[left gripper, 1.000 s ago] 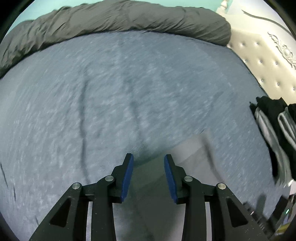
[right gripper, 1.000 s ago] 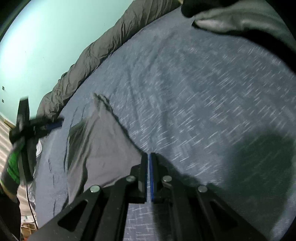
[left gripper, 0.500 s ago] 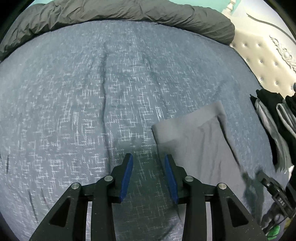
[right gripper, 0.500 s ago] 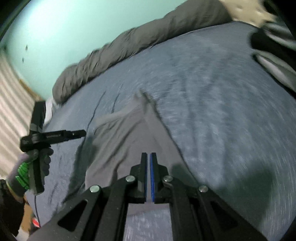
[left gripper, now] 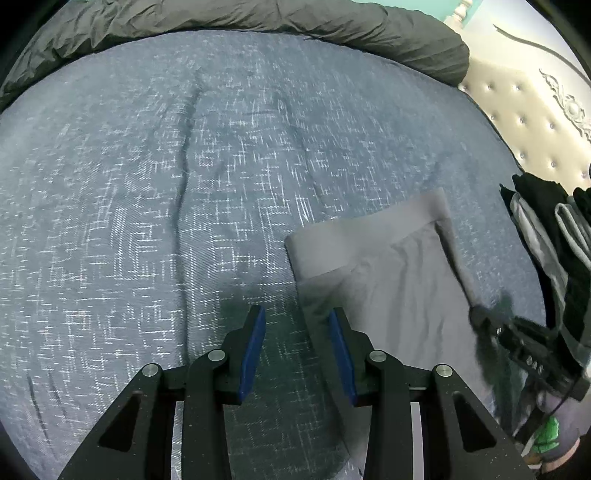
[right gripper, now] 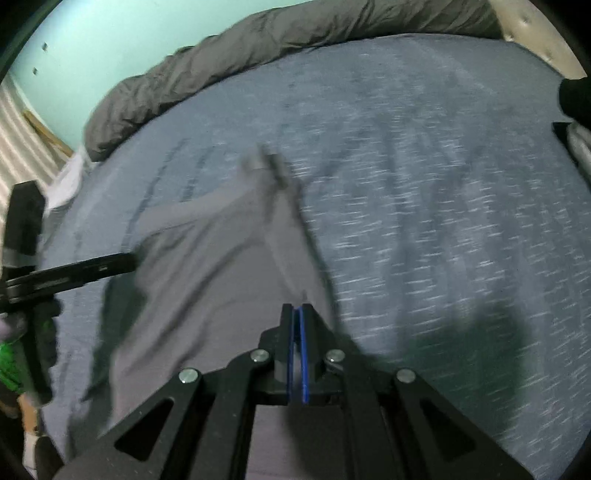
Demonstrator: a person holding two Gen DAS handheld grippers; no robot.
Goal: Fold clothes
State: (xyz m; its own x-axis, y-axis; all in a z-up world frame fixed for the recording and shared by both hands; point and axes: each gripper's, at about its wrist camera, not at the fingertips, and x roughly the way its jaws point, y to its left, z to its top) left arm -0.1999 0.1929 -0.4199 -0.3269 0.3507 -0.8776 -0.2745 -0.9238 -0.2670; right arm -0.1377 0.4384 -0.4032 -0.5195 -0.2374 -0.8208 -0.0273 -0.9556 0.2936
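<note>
A grey garment [left gripper: 388,280] lies flat on the blue bedsheet [left gripper: 147,221], its folded hem pointing toward the far side. My left gripper [left gripper: 295,332] hovers open above the garment's left edge, with mostly bare sheet between its blue pads. In the right wrist view the garment [right gripper: 207,288] rises in a ridge to my right gripper [right gripper: 297,310], which is shut on its right edge. That gripper [left gripper: 480,317] also shows in the left wrist view at the end of the pulled edge. The left gripper [right gripper: 125,262] reaches in over the garment's left side.
A pile of black and grey clothes [left gripper: 554,240] sits at the right by the padded headboard [left gripper: 517,103]. A dark grey duvet [left gripper: 258,18] is bunched along the far edge of the bed. A green-gloved hand [right gripper: 11,369] holds the left tool.
The garment has shifted from under my left gripper to its right side and now lies spread out. My right gripper has rolled and swept sideways, dragging the garment's edge with it.
</note>
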